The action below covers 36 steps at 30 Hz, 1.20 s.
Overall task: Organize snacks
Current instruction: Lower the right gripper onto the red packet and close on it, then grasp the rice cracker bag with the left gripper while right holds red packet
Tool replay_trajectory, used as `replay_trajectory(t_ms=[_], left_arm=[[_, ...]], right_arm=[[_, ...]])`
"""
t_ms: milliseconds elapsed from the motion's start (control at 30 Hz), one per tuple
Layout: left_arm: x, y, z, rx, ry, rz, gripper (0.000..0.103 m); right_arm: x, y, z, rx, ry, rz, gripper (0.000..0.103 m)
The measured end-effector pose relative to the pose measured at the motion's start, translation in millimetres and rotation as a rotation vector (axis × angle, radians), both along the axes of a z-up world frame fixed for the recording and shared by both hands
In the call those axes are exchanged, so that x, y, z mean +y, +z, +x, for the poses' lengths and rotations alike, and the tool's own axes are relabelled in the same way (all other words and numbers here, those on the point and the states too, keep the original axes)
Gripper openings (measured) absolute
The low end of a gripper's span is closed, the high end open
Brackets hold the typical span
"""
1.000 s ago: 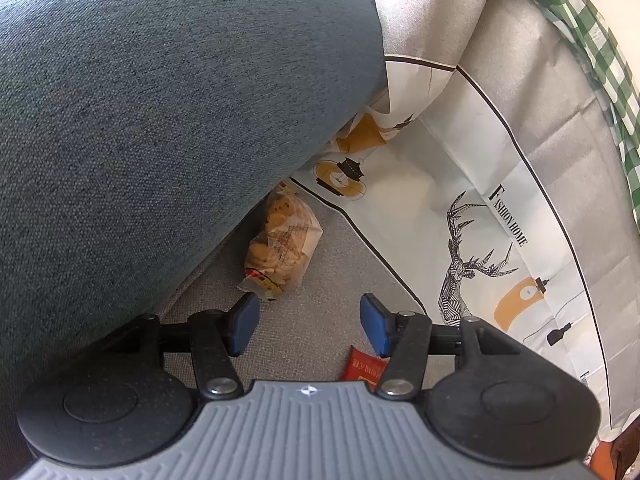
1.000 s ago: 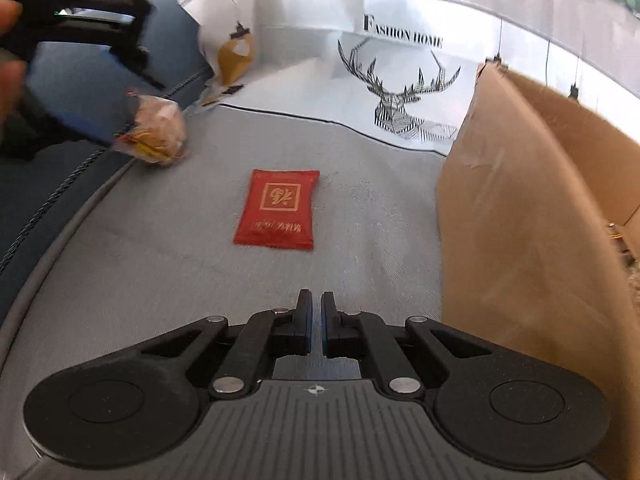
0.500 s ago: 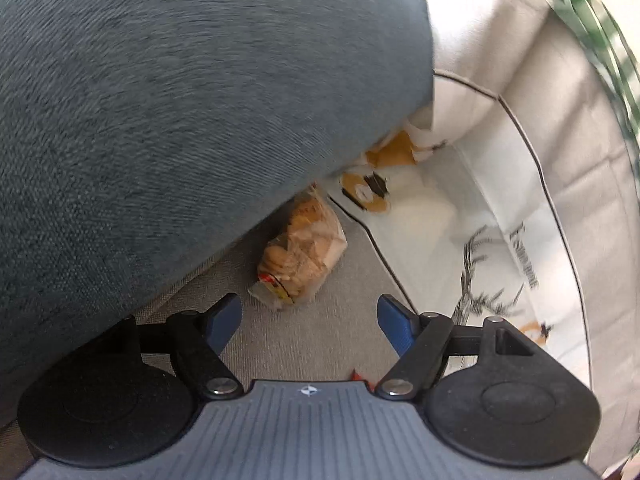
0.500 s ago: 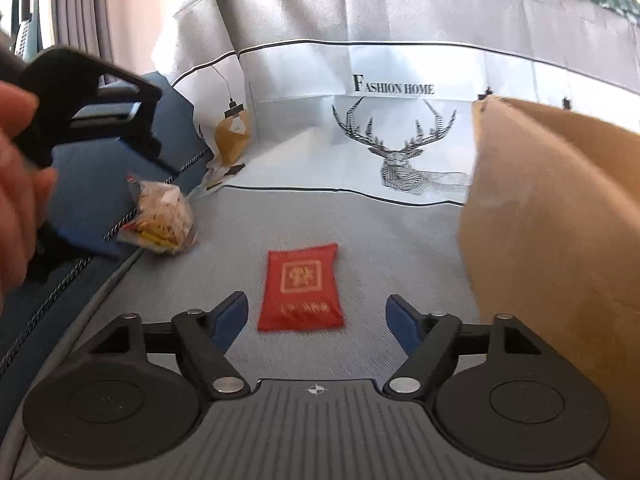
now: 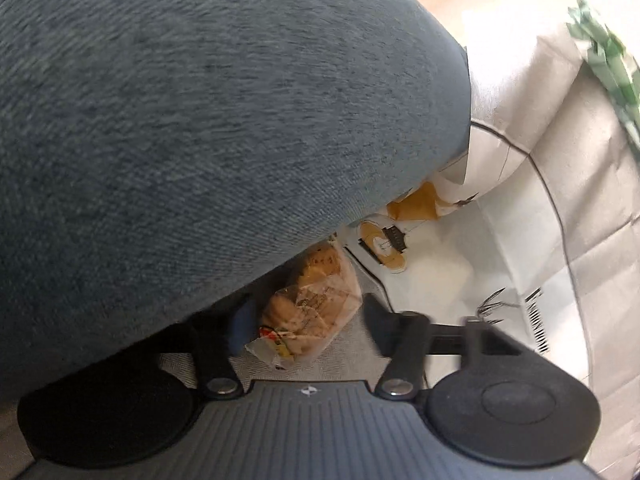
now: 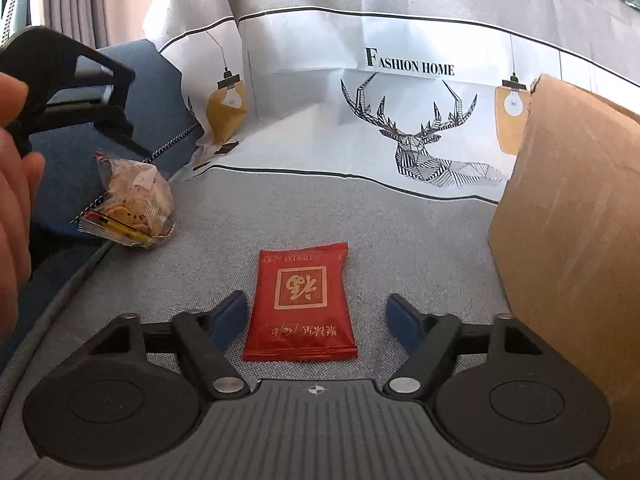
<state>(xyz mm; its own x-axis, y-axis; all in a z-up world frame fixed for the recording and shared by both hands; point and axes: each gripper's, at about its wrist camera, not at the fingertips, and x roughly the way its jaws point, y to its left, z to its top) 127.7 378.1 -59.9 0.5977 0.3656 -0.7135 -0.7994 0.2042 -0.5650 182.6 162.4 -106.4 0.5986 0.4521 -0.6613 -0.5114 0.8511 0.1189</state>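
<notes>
- Left wrist view: the left gripper (image 5: 306,318) has its jaws spread wide and grips nothing; the clear cookie bag (image 5: 310,312) lies between the 2 fingers on the grey cushion (image 5: 348,356), its top tucked under the blue bolster (image 5: 200,120) at 11 o'clock. Whether either finger touches the bag I cannot tell, the picture being blurred
- Judged from this, the step in hand is picking up the cookie bag; the next move calls for closing gently on the crinkly wrap, then drawing it out from under the bolster
- Right wrist view: the right gripper (image 6: 316,322) is also wide open and empty, its fingers straddling the lower half of the red sachet (image 6: 302,304), apart from it on both sides
- The sachet lies flat at 12 o'clock; the cookie bag (image 6: 132,206) sits at 10 o'clock, the cardboard box (image 6: 576,240) at 3 o'clock, likely where snacks go
- Next here: lower, pinch the thin sachet's edges
</notes>
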Motion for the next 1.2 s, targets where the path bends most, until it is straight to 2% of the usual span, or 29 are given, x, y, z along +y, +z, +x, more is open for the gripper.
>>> replay_trajectory(t_ms=[33, 167, 267, 300, 467, 600, 700, 833, 967, 1033, 1133, 1200], left_arm=[[-0.2, 0.3, 0.9, 0.015, -0.006, 0.005, 0.044], [-2.5, 5.3, -1.6, 0.012, -0.027, 0.007, 0.034], [-7.1, 11.1, -6.5, 0.013, -0.052, 0.007, 0.026], [-9.3, 13.0, -9.0, 0.014, -0.068, 0.007, 0.019], [-19.2, 15.9, -24.4, 0.037, -0.172, 0.02, 0.017], [-28.9, 14.8, -47.3, 0.041, -0.289, -0.015, 0.016], [-43.3, 22.4, -68.0, 0.05, -0.413, 0.007, 0.01], [-74.7, 36.4, -85.3, 0.114, -0.674, 0.131, 0.005], [-94.0, 43.8, -99.5, 0.115, -0.807, 0.133, 0.0], [-103.6, 41.4, -100.8, 0.142, -0.841, 0.149, 0.0], [-109.9, 37.9, -116.8, 0.155, -0.838, 0.199, 0.0], [-110.7, 30.5, -128.3, 0.166, -0.819, 0.185, 0.001]], right_arm=[[-0.1, 0.6, -0.6, -0.007, 0.003, 0.003, 0.055], [-4.3, 3.2, -1.5, -0.008, 0.003, 0.011, 0.045], [-10.4, 8.3, -6.0, 0.006, -0.008, 0.018, 0.045], [-12.1, 11.6, -8.9, 0.002, -0.004, 0.015, 0.045], [-28.8, 37.2, -39.6, -0.001, 0.054, 0.005, 0.045], [-59.2, 57.8, -67.8, 0.04, 0.082, 0.003, 0.045], [-79.8, 72.5, -89.9, 0.083, 0.156, 0.004, 0.045], [-105.7, 92.5, -119.5, 0.111, 0.223, -0.019, 0.045], [-119.0, 104.5, -147.6, 0.122, 0.249, -0.028, 0.045], [-122.8, 104.7, -157.8, 0.14, 0.252, -0.027, 0.045], [-125.9, 96.9, -167.3, 0.168, 0.245, -0.019, 0.045], [-122.8, 87.6, -169.9, 0.18, 0.236, -0.049, 0.045]])
